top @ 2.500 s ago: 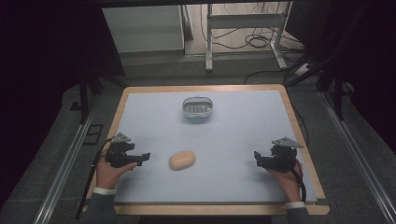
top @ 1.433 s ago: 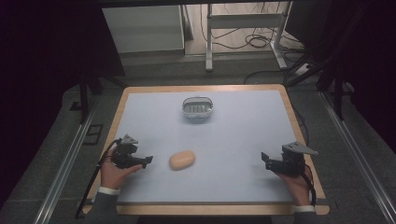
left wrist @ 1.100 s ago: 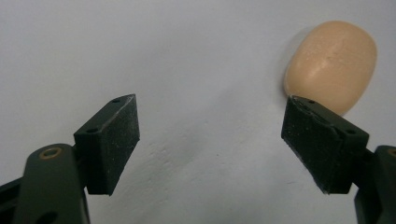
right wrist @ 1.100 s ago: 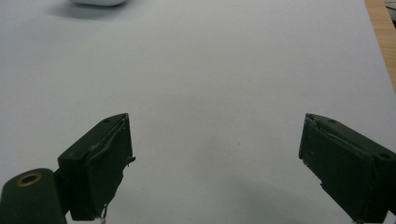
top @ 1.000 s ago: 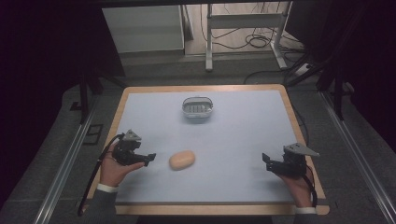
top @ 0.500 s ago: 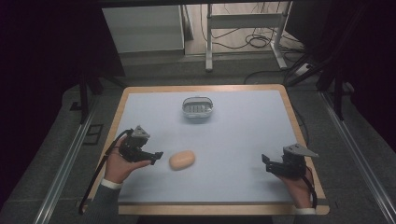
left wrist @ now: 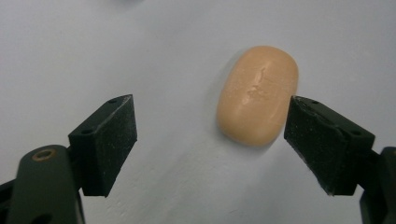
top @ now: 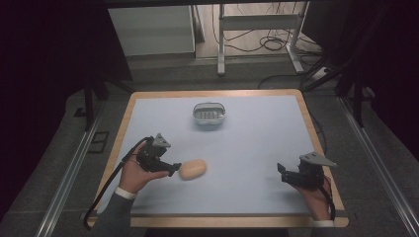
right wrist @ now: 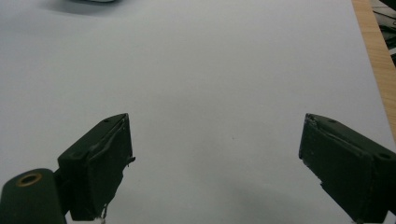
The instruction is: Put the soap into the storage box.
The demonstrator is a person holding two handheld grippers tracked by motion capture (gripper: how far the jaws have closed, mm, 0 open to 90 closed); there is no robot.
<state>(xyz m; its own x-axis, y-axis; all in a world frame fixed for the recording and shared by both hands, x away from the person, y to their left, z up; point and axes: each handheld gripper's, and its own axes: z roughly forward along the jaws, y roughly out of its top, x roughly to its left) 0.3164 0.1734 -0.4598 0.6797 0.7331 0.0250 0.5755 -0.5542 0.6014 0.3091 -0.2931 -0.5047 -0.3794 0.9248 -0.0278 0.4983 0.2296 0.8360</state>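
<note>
The left gripper [top: 173, 169] has its jaws spread wide and grips nothing. In the left gripper view [left wrist: 210, 140] the two black pads stand well apart, and the peach-coloured bar of soap [left wrist: 258, 94] lies on the table ahead of them, off toward the right-hand jaw, whose inner edge sits just beside the soap's side; whether it touches cannot be told. In the high view the gripper's tips are right at the near-left end of the soap [top: 192, 169], which lies on the pale blue table top [top: 257, 143] in its near-left part. The hand [top: 136, 173] holding this gripper comes in from the lower left, a grey sleeve [top: 116, 215] behind it, and a black cable loops from the gripper back past the wrist.

Across the earlier high views this gripper has travelled from near the table's left edge toward the soap; two and a half seconds ago there was a clear gap between them, now there is almost none. The soap itself has not shifted.

The right gripper [top: 280, 173], with its grey three-cornered plate on top, is also wide open and empty; in the right gripper view [right wrist: 215, 168] only bare blue surface lies between the jaws, with the wooden table border [right wrist: 376, 51] at the upper right. It sits near the right front corner and has barely moved over the last second and a half.

A small oval metal basket [top: 209, 113] stands toward the far middle of the table, well apart from both grippers and the soap, unmoved.
</note>
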